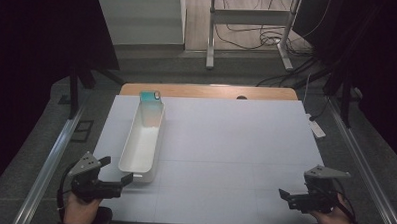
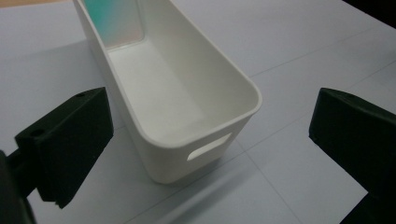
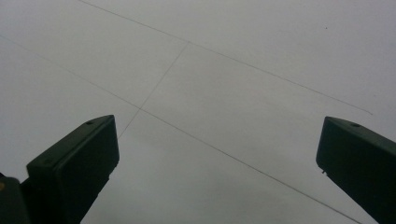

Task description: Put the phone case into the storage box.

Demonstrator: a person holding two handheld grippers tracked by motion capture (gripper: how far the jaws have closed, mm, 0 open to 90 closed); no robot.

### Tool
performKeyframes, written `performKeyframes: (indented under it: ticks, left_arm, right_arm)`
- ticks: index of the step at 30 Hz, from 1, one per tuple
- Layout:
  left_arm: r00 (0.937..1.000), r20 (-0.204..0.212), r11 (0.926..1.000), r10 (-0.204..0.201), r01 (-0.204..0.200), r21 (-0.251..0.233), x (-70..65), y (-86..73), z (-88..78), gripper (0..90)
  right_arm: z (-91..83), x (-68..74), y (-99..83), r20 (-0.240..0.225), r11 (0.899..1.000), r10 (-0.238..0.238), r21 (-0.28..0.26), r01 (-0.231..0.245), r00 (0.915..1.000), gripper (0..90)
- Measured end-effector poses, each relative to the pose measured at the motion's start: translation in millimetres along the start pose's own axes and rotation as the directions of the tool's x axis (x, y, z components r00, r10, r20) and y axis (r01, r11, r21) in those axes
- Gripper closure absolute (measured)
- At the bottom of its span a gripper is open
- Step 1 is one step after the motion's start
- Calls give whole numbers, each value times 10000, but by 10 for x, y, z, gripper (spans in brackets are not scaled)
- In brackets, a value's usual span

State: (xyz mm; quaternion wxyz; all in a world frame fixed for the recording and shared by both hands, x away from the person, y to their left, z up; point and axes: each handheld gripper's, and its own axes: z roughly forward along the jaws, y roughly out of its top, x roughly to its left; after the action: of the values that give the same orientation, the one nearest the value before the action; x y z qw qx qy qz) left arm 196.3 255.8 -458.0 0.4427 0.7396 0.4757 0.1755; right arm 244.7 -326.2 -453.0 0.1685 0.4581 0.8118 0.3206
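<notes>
left hand-held gripper (image 1: pixel 115 171) gapes wide just beside the white bin (image 1: pixel 141 140).

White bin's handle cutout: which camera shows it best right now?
The left gripper view: the white bin sits close between the open jaws, its handle cutout facing the camera. In the high view the bin is small, cutout unclear.

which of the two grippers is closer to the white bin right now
The left gripper. Its open jaws sit right at the near end of the white bin, while the right gripper hangs over bare table far across.
</notes>
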Motion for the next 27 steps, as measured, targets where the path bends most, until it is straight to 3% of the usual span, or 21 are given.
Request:
performKeyframes:
  ticks: [27]
  left_arm:
    - [9948,-984,9939,267,-159,1092,-44,-153,-106,9]
  right_arm:
    - [6,3,3,40,10000,-21,77,21,10000,0]
